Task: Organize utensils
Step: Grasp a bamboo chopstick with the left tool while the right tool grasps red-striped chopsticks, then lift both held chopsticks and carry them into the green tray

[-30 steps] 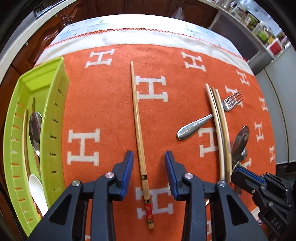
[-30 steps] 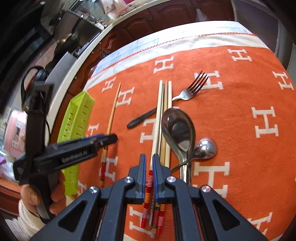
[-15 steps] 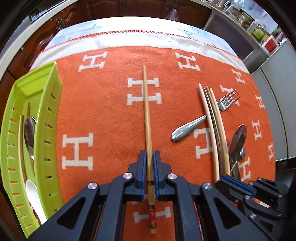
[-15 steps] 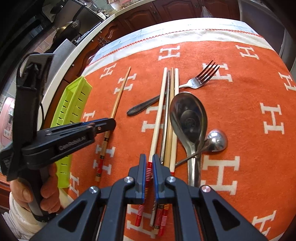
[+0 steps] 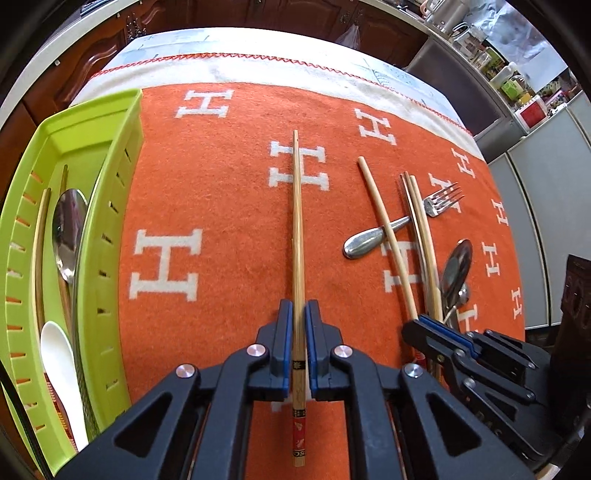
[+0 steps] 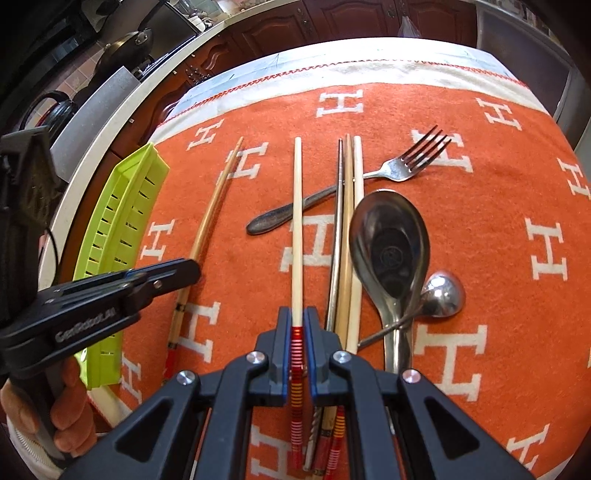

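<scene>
Home kitchen: wooden cabinets (image 6: 354,18), counter (image 6: 155,74), pan (image 6: 125,46).

The near end of the green tray (image 5: 110,229) is cut off by the picture's edge. The spoon handles (image 6: 397,354) and the painted chopstick ends (image 6: 332,443) are partly hidden behind the right gripper (image 6: 297,328).

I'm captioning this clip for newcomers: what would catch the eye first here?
Each gripper is clamped on a single chopstick: the left gripper on a wooden chopstick, the right gripper on a pale chopstick with red bands. Both lie over a bright orange cloth, with a lime-green tray at its left edge.
</scene>
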A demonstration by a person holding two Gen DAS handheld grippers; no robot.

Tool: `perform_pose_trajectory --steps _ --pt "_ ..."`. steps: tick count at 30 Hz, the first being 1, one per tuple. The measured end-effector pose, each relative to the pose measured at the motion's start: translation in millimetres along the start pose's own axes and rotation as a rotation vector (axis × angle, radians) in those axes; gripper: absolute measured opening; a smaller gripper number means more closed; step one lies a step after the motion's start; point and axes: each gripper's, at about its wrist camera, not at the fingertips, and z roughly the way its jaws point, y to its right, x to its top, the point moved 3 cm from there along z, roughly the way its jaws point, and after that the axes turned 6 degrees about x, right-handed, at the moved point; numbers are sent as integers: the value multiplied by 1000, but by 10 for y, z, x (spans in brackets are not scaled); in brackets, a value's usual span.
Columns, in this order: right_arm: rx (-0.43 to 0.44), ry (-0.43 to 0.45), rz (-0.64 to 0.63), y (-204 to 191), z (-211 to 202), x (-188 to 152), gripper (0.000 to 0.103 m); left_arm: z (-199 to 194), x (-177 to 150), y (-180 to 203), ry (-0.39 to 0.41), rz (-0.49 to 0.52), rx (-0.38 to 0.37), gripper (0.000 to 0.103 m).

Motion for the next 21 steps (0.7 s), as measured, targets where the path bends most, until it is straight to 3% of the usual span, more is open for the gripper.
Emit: perform_pose_trajectory --steps 10,21 --pt "-25 20 26 -22 -12 -39 5 -476 -181 -17 77 7 -13 4" --pt "227 46 35 -545 -366 -64 5 -1209 -380 -667 236 -87 61 4"
